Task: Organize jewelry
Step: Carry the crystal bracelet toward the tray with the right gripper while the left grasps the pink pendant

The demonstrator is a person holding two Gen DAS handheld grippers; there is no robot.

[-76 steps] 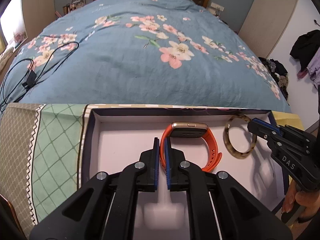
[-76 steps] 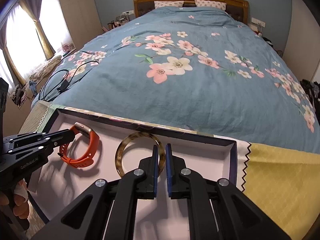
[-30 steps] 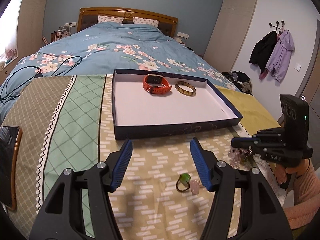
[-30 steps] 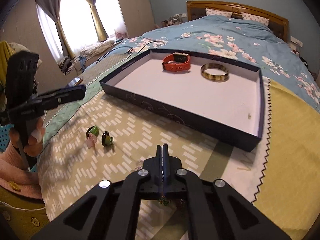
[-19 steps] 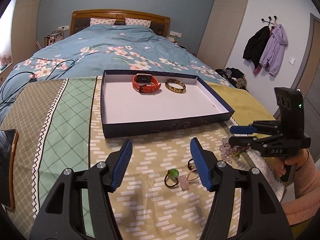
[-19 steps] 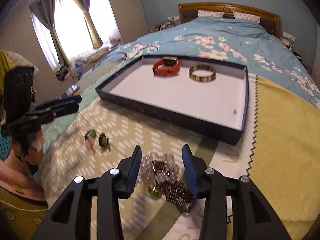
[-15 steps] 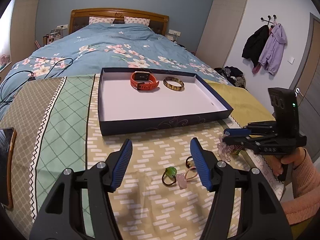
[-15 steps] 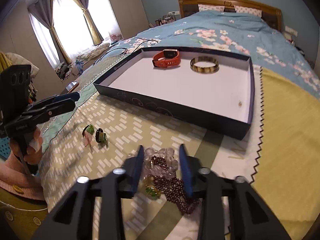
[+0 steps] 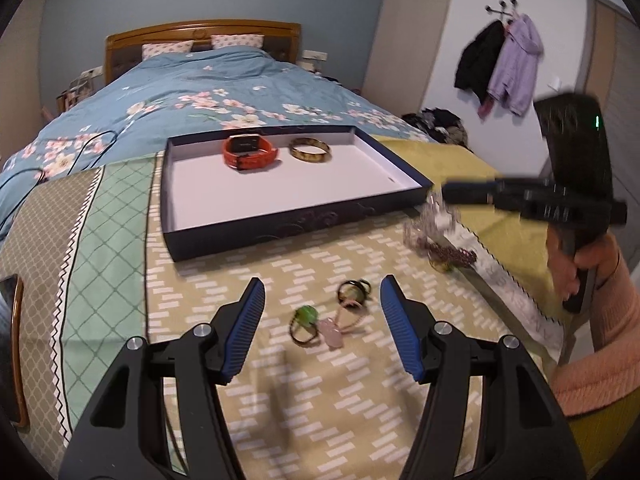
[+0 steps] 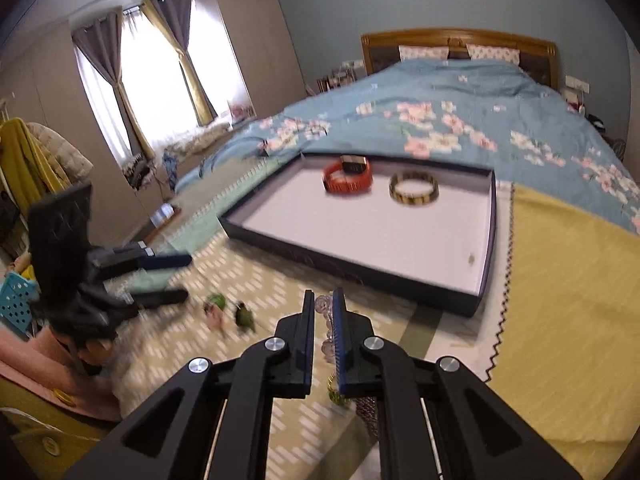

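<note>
Motion blur softens the clear faceted bead bracelet (image 10: 325, 320) and the dark purple bead strand (image 9: 450, 255) beside it; individual beads cannot be counted. In the right wrist view the black right gripper with blue pads (image 10: 322, 322) has its fingers drawn nearly together around the clear beads, gripping them, and the gripper body hides the lower part of the strand. A small green-gold piece (image 10: 336, 394) under the fingers is too covered to identify.

The black left gripper with blue ribbed pads (image 9: 322, 310) holds its fingers wide apart and empty, above three small items on the patterned yellow-green cloth (image 9: 360, 392): a ring with a green stone (image 9: 304, 322), a pale pink pendant (image 9: 331, 330) touching it, and a dark ring (image 9: 353, 291) just beyond. All three lie between the pads.

The shallow dark blue box with white lining (image 9: 280, 222) sits beyond the rings, near the bed. Inside, at its far end, are an orange-strapped smartwatch (image 9: 250, 151) and a tortoiseshell bangle (image 9: 310, 149), side by side and apart. The rest of the lining is bare.

A blue floral duvet (image 9: 208, 100) lies behind the box. A dark phone (image 9: 10, 344) is cut off at the left edge. The cloth's zigzag border (image 10: 502, 280) runs along the right side of the box.
</note>
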